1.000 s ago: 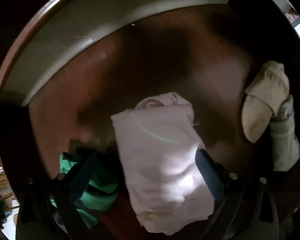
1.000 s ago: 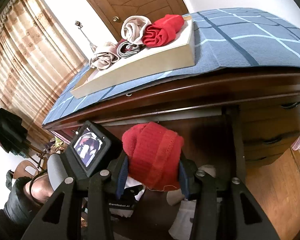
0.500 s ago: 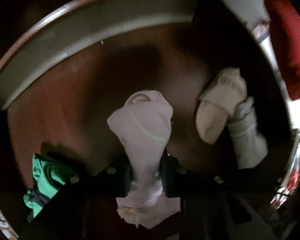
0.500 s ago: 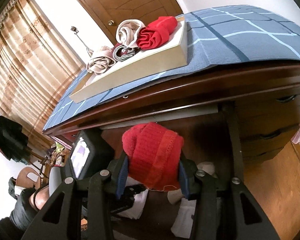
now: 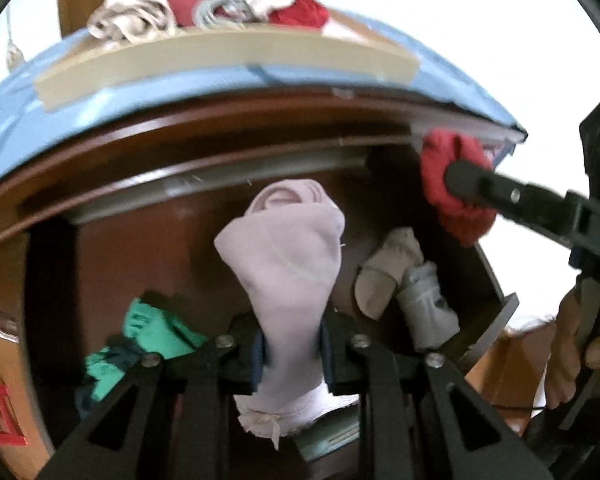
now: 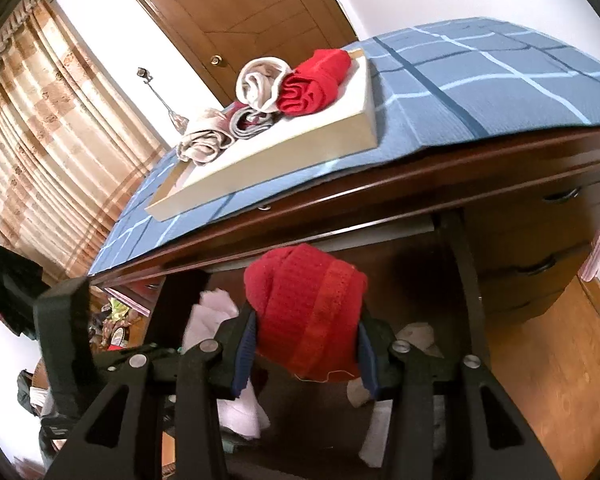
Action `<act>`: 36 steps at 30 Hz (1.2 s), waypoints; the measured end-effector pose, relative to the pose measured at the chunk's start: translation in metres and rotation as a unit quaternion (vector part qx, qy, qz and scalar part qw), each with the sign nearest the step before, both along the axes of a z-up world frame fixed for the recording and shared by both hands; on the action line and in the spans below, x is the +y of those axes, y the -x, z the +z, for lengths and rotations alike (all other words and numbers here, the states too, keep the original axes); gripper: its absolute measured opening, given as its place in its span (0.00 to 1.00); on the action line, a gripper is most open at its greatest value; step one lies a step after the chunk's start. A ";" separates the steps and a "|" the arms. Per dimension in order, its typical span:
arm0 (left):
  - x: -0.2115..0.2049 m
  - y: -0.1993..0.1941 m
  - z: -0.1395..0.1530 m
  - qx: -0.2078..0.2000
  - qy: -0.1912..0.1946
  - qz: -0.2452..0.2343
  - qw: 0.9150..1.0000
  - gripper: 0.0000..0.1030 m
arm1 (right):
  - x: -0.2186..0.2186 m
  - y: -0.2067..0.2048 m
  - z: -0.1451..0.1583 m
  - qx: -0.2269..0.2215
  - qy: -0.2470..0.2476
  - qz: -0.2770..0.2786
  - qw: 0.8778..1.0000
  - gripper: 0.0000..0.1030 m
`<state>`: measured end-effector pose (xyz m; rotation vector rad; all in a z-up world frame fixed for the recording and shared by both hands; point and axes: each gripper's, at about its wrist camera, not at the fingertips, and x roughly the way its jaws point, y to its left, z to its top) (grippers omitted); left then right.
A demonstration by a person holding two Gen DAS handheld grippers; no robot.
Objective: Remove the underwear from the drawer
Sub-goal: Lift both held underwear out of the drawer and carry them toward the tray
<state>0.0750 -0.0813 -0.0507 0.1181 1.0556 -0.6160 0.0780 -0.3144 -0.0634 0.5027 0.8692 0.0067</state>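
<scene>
Tilting downward — left gripper (image 5: 292,354) pinching pale underwear (image 5: 288,268).

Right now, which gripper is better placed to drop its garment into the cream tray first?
Probably right: the right gripper holds the red knitted underwear just below the cream tray; the left gripper holds pale pink underwear over the drawer.

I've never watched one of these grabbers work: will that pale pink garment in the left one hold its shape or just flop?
Probably flop: the pale pink garment bunches narrow where the left gripper pinches it and its hem hangs loose below. It looks light, since a thin pinch carries it. It seems unlikely to slip, being soft cloth squeezed between pads.
</scene>
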 end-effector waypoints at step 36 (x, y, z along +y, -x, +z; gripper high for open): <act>0.081 -0.013 0.114 -0.176 0.058 0.074 0.980 0.20 | 0.103 -0.053 0.096 -0.106 0.035 0.095 0.989 0.45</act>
